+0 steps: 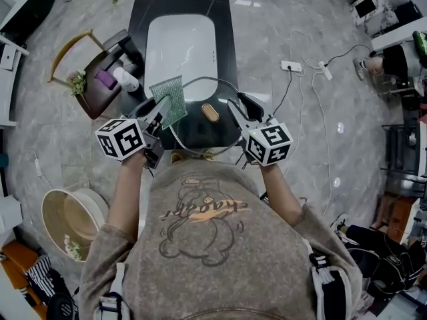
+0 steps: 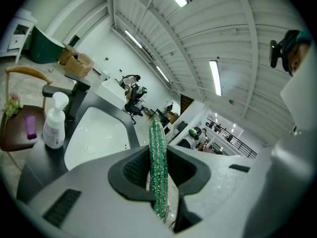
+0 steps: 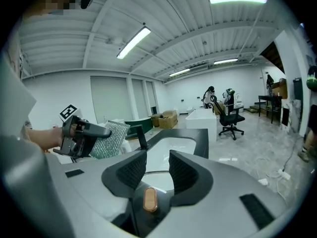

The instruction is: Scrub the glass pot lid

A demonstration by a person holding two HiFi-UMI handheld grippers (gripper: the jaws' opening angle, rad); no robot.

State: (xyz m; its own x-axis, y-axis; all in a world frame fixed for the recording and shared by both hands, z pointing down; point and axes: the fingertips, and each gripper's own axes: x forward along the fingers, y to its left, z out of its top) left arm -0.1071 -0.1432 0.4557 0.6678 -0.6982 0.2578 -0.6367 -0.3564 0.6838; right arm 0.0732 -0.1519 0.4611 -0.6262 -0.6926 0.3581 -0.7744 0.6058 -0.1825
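The glass pot lid (image 1: 193, 131), steel-rimmed with a copper-coloured knob (image 1: 210, 113), is held up over the black counter's front edge. My right gripper (image 1: 235, 105) is shut on the lid's right side; where the pads bite is hidden. In the right gripper view the knob (image 3: 150, 200) shows low in the gap between the jaws (image 3: 157, 158), with the lid's rim (image 3: 148, 173) curving beyond it. My left gripper (image 1: 160, 110) is shut on a green sparkly scrub cloth (image 1: 172, 99) at the lid's left edge. The cloth (image 2: 157, 172) stands edge-on between those jaws (image 2: 158, 155).
A white sink basin (image 1: 181, 45) is set in the black counter (image 1: 143, 19) behind the lid. A white pump bottle (image 1: 127, 79) stands on the counter's left. A wooden chair (image 1: 93, 89) is further left, a round basket (image 1: 70, 219) at lower left, cables (image 1: 291, 65) on the floor at right.
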